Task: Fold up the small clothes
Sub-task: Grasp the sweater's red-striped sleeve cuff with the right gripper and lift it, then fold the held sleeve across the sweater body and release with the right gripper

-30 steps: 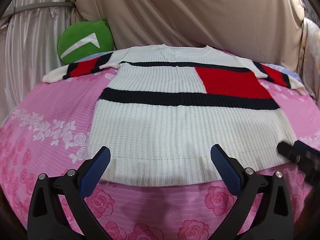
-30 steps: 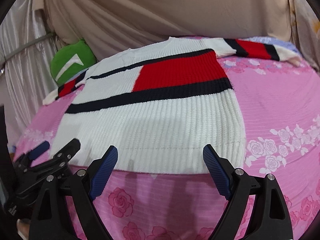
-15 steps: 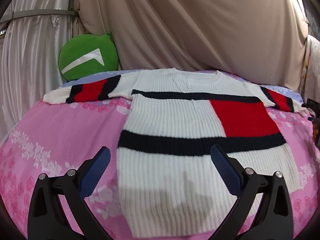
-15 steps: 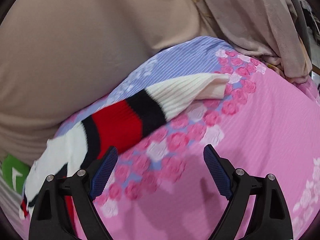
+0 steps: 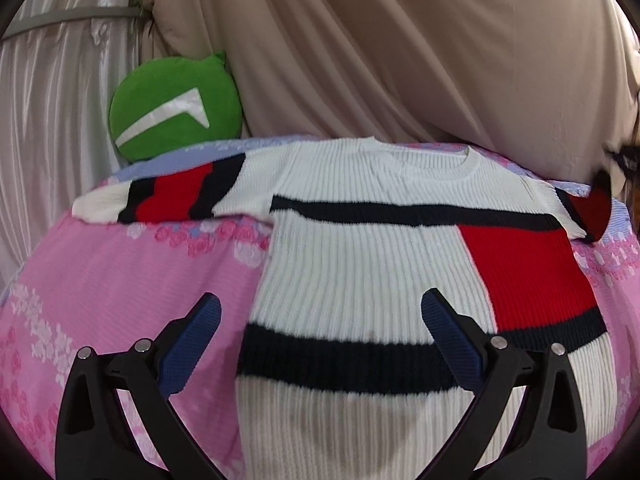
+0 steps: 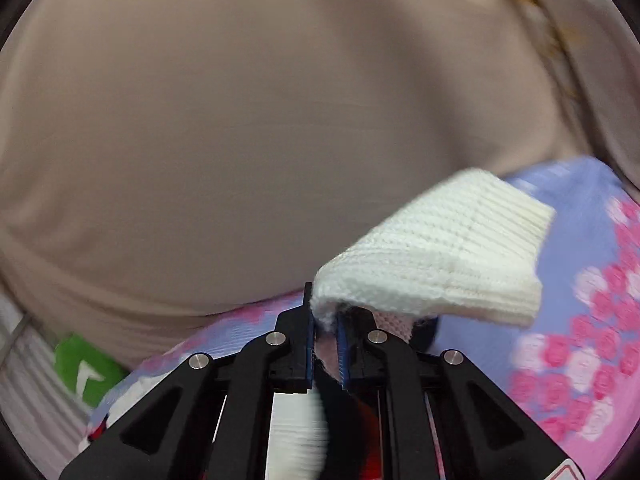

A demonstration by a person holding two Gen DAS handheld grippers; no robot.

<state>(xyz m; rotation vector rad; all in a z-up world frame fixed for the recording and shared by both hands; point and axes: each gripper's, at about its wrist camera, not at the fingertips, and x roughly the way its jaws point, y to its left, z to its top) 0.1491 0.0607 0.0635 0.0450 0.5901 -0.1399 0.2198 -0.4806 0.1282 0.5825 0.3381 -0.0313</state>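
A white knitted sweater (image 5: 360, 264) with black bands and a red block lies flat on the pink bed, neck at the far side. My left gripper (image 5: 320, 336) hovers open above its lower left part, nothing between the blue pads. The sweater's left sleeve (image 5: 160, 196) lies spread out to the left. In the right wrist view my right gripper (image 6: 325, 320) is closing its jaws on the right sleeve; the white cuff (image 6: 440, 248) sticks up past the fingertips, lifted off the sheet. In the left wrist view that sleeve (image 5: 592, 208) rises at the far right.
A pink floral bedsheet (image 5: 120, 280) covers the bed, with a lilac strip at the far edge. A round green cushion (image 5: 176, 120) leans at the back left. Beige drapes (image 5: 400, 60) and a silvery curtain (image 5: 48, 112) close off the back.
My right gripper went from the sweater's hem to the right sleeve, closed on it and lifted the cuff. My left gripper moved forward over the sweater body, still open.
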